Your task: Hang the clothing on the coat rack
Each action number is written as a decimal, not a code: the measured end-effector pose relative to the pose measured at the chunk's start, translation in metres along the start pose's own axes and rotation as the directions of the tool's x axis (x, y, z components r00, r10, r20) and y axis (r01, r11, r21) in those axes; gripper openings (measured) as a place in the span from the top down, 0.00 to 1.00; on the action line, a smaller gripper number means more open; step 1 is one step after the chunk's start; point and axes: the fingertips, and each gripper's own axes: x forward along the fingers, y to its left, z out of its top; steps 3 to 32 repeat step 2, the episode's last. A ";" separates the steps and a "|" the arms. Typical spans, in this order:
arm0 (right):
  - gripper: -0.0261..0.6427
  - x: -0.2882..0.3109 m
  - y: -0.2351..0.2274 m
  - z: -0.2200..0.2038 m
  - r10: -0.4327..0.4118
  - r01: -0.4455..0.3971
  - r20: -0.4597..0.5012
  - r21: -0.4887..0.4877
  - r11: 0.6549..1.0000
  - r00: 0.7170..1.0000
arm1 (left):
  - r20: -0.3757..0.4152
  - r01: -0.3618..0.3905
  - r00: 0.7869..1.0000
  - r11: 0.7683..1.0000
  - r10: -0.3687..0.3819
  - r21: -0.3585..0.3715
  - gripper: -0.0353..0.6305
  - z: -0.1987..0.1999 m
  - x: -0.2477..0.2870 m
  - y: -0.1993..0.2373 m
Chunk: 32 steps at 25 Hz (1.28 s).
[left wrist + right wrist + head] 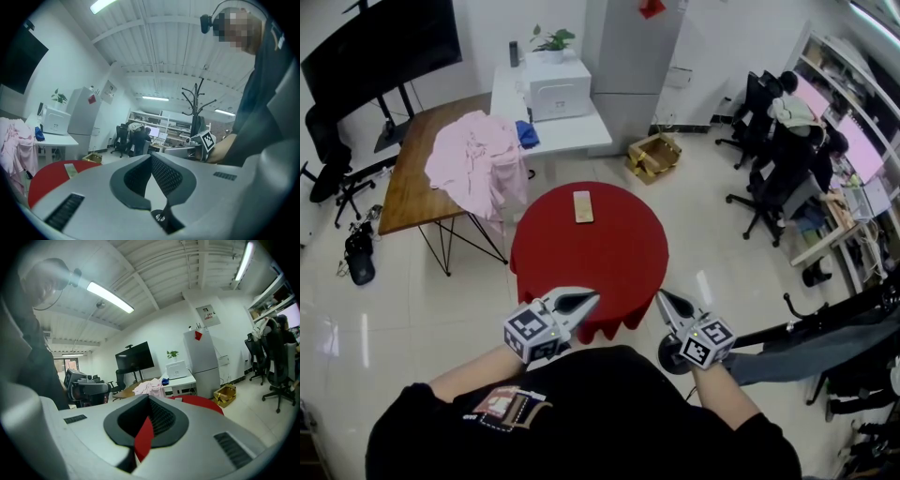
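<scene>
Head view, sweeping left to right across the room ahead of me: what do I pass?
Black bag on the floor → pink clothing → red round table → cardboard box → people seated at desks.

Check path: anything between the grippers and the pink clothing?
Yes: the red round table lies between the left gripper, the right gripper and the pink clothing, draped on the wooden table beyond it on the left.

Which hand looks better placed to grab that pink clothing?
Left, probably: the pink clothing lies on the wooden table on the side of the left gripper; the right gripper is farther away. Both are shut, empty.
</scene>
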 end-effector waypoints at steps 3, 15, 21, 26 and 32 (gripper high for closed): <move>0.96 -0.001 0.002 -0.002 0.008 -0.008 -0.006 0.007 1.000 1.000 | 0.003 0.003 1.000 1.000 -0.003 0.001 0.95 0.001 -0.001 -0.001; 0.96 -0.001 0.002 -0.002 0.008 -0.008 -0.006 0.007 1.000 1.000 | 0.003 0.003 1.000 1.000 -0.003 0.001 0.95 0.001 -0.001 -0.001; 0.96 -0.001 0.002 -0.002 0.008 -0.008 -0.006 0.007 1.000 1.000 | 0.003 0.003 1.000 1.000 -0.003 0.001 0.95 0.001 -0.001 -0.001; 0.96 -0.001 0.002 -0.002 0.008 -0.008 -0.006 0.007 1.000 1.000 | 0.003 0.003 1.000 1.000 -0.003 0.001 0.95 0.001 -0.001 -0.001; 0.96 -0.001 0.002 -0.002 0.008 -0.008 -0.006 0.007 1.000 1.000 | 0.003 0.003 1.000 1.000 -0.003 0.001 0.95 0.001 -0.001 -0.001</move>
